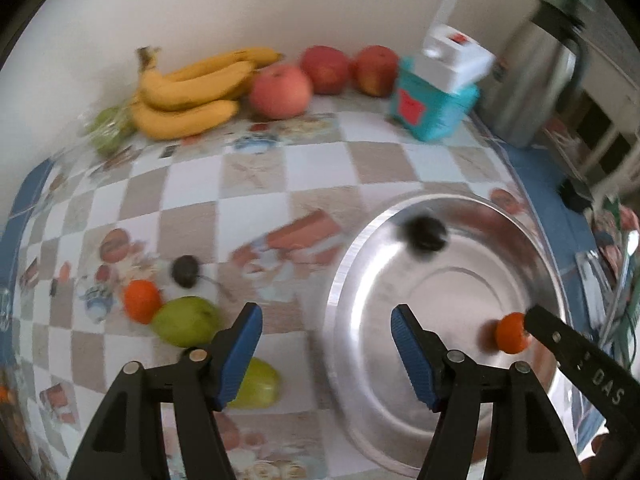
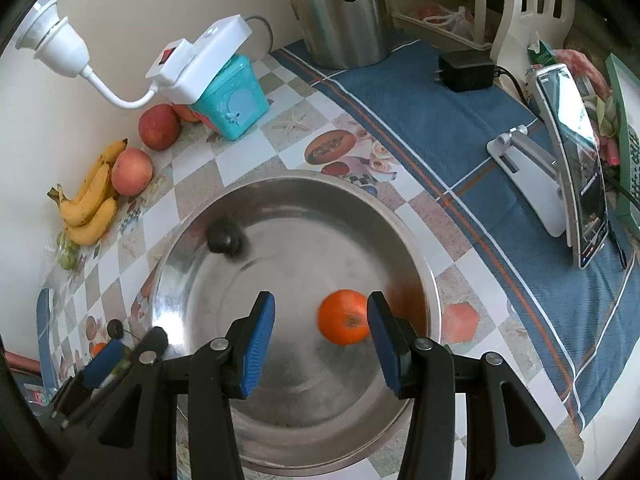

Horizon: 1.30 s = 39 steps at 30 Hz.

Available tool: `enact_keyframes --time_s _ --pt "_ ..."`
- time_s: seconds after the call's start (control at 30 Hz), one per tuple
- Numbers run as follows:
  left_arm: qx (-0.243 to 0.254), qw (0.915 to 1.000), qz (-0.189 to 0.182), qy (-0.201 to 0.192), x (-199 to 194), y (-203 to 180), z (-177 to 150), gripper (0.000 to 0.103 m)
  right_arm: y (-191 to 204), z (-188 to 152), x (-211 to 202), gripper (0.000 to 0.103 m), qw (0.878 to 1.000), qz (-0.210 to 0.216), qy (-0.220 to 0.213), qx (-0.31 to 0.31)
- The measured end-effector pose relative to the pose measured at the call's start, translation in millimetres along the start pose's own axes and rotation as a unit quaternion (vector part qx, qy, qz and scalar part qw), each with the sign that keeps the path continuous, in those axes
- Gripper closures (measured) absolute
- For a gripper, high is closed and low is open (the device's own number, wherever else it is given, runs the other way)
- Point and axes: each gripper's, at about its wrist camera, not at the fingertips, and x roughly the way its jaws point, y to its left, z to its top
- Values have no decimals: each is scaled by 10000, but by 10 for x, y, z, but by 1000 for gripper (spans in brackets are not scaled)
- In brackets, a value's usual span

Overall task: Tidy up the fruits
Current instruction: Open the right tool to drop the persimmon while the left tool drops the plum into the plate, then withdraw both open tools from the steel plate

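With both grippers' jaws apart and holding nothing, left gripper should next descend squarely over the green fruit at lower left, while right gripper clears the orange in the steel bowl.

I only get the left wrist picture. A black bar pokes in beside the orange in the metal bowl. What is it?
Observer: One finger of the right claw. The claw is open, and the orange lies in the bowl beside one pad, not pinched.
Operator: What's further right, past the bowl?
Observer: A phone propped on a white stand, on the blue cloth.
Operator: And that teal box at the back, is it plain on its other sides?
Observer: No, the teal box has a small pale blue door on one side.
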Motion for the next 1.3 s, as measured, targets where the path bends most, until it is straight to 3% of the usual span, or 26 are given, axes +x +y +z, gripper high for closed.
enact_keyframes --time_s 0.47,0.77,0.8,0.87,0.93,1.0,1.1,1.27,1.3 --pt "-974 9938 513 -143 -206 799 32 27 292 -90 48 54 9984 248 189 -468" --pt "-1305 9897 578 -148 -264 1066 6 27 372 -109 -4 54 9978 291 156 -583" --pt "-1309 9896 580 -146 -264 1074 2 23 369 -110 -1 54 9977 290 165 -588" --pt "-1282 9896 632 -151 -254 1074 -5 10 374 -112 10 47 9975 268 185 -627" --pt "-1233 9895 732 -184 -250 1060 -14 1 380 -117 19 23 9974 215 158 -663" --pt "-1192 9891 831 -217 -241 1052 -24 1 378 -118 20 17 9973 151 98 -707" --pt "-1198 9886 880 -258 -229 1060 -33 0 371 -121 19 16 9972 72 33 -743" --pt "-1116 9856 1090 -646 -284 1032 -68 0 387 -122 -4 14 9968 126 -97 -782" --pt "-1102 9853 1110 -684 -293 1029 -70 0 397 -122 -11 7 9967 148 -129 -794"
